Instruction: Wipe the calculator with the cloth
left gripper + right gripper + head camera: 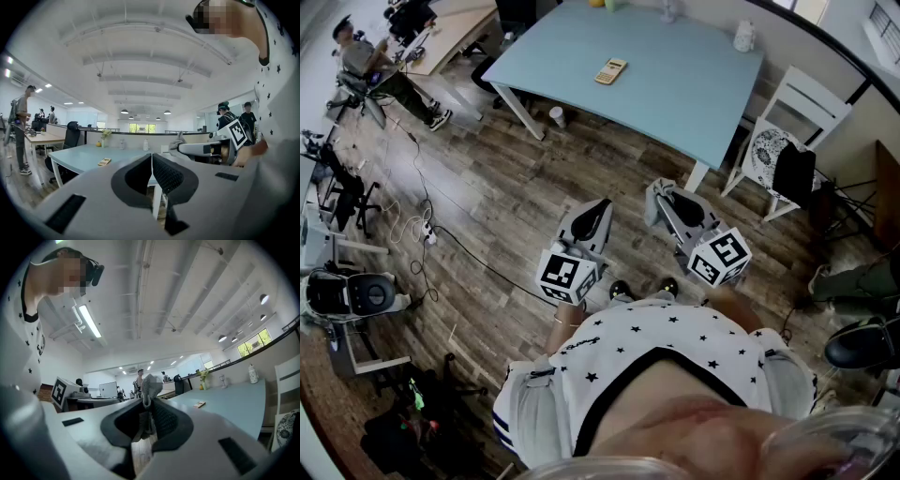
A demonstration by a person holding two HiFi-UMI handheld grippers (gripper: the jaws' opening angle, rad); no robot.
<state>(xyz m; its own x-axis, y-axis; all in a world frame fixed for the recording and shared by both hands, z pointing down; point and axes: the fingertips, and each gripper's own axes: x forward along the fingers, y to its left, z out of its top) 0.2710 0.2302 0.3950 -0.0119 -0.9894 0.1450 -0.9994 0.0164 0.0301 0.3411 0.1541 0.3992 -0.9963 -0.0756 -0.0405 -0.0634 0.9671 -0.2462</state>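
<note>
A: You stand on the wood-plank floor (516,187), well back from the pale blue table (694,84), with a gripper in each hand held low in front of your star-print shirt (666,342).

B: Your left gripper (602,206) has its jaws pressed together. In the left gripper view the two ribbed pads (166,174) meet along one line, with nothing between them.

A: Your right gripper (662,193) is clamped on the grey cloth (151,384). A bunched tuft stands up above the closed jaws, and the rest hangs down between the pads.

B: The left gripper view shows the same thing from the side, with the cloth poking out past the right gripper's tip.

A: The calculator (610,71) lies flat on the table near its far side, well apart from both grippers. It is a small pale yellow slab with nothing touching it.

B: Both gripper views show it as a thin sliver on the blue tabletop.

A: As for print, each gripper's cube (567,274) carries black-and-white square markers – patterns, not words. The calculator's face is too small to read.

B: A white chair (802,103) stands at the table's right end, and a pale cup (556,115) sits on the floor by a table leg.
</note>
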